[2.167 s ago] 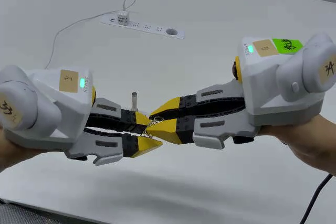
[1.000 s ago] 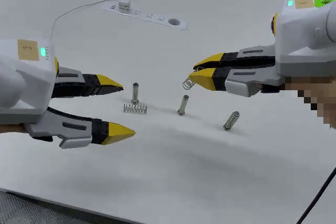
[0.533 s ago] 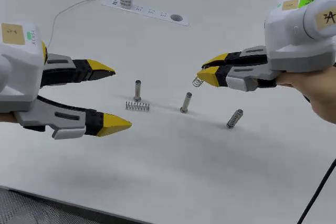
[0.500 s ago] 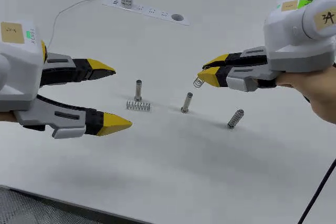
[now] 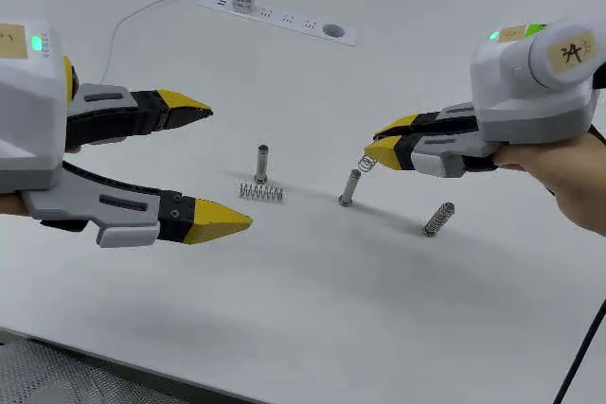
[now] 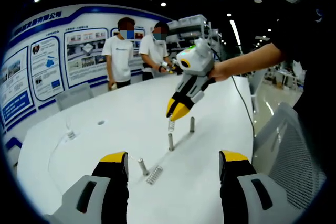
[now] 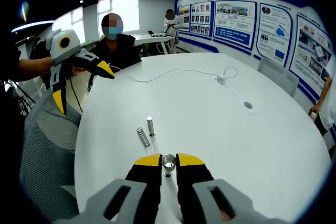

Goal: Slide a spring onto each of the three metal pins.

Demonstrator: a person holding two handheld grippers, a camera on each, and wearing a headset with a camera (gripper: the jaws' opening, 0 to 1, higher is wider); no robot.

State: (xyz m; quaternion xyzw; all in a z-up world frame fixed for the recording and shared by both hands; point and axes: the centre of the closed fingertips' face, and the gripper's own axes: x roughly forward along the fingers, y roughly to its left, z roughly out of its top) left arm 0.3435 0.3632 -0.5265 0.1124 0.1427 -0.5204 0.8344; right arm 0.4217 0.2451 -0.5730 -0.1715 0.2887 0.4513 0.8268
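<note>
Right gripper (image 5: 374,142) fingers (image 5: 402,125) clamp a spring (image 5: 365,165), top end hidden; left gripper (image 5: 230,167) fingers (image 5: 213,219) gape.

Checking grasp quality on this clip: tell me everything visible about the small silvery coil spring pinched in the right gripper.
The small silvery wire coil spring is pinched by one end between the yellow tips of the right gripper. It hangs tilted just above the middle upright metal pin, not yet over it; contact is unclear.
</note>
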